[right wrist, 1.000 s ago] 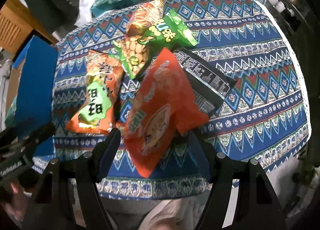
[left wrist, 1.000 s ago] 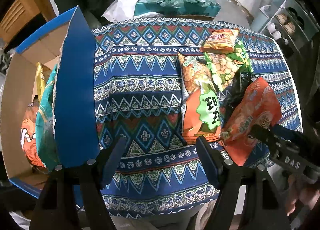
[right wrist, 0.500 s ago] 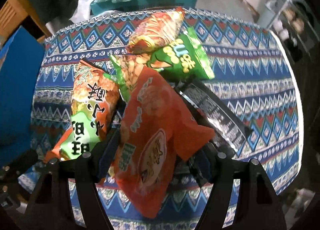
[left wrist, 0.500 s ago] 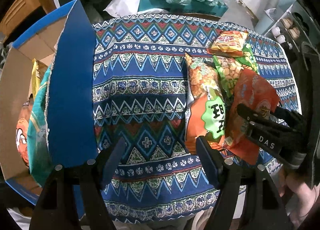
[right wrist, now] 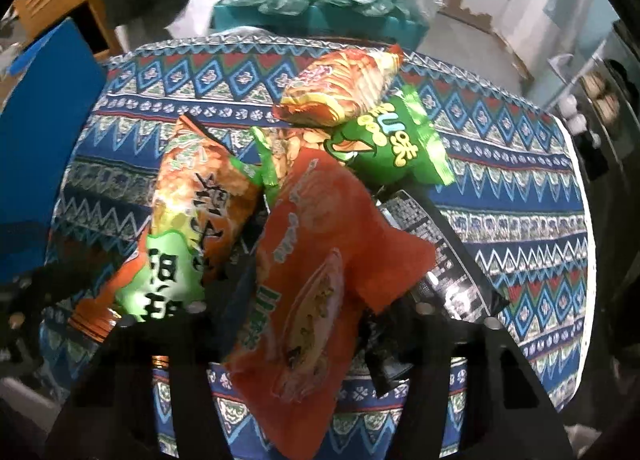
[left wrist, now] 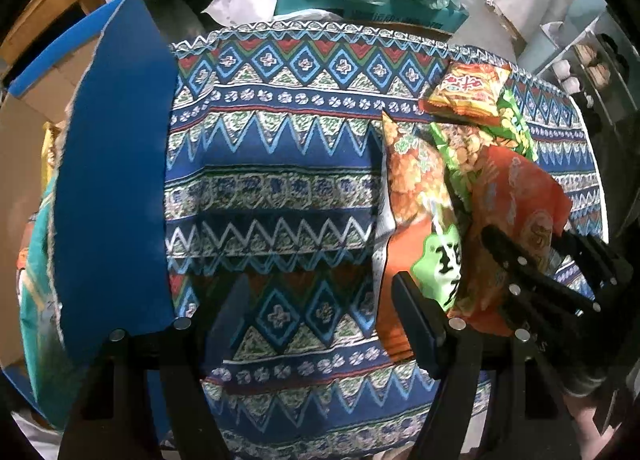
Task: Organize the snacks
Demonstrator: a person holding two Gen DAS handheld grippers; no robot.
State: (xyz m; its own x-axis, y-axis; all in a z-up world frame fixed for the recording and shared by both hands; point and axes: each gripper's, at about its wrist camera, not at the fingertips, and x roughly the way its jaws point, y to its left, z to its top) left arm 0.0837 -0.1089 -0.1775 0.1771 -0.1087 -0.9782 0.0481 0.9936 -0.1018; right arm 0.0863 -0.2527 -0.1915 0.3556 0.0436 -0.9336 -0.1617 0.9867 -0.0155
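Your right gripper (right wrist: pixel 304 316) pointed steeply down over the snack pile, its jaws closing with the red-orange bag (right wrist: pixel 320 280) between them; whether the pads already pressed on it could not be told. Just left of that gripper lay the orange-and-green bag (right wrist: pixel 188 220). Ahead of it sat the green bag (right wrist: pixel 396 148), with the striped orange bag (right wrist: pixel 344 88) farther ahead on top of it. A black packet (right wrist: pixel 444 256) stuck out to the gripper's right, under the red-orange bag.

Your left gripper (left wrist: pixel 320 312) hung over the bare patterned tablecloth (left wrist: pixel 280 180), jaws apart, nothing between them. To its left stood the blue cardboard box (left wrist: pixel 112 188), flap up, with a teal bag (left wrist: pixel 36 300) inside. The snack pile lay to its right.
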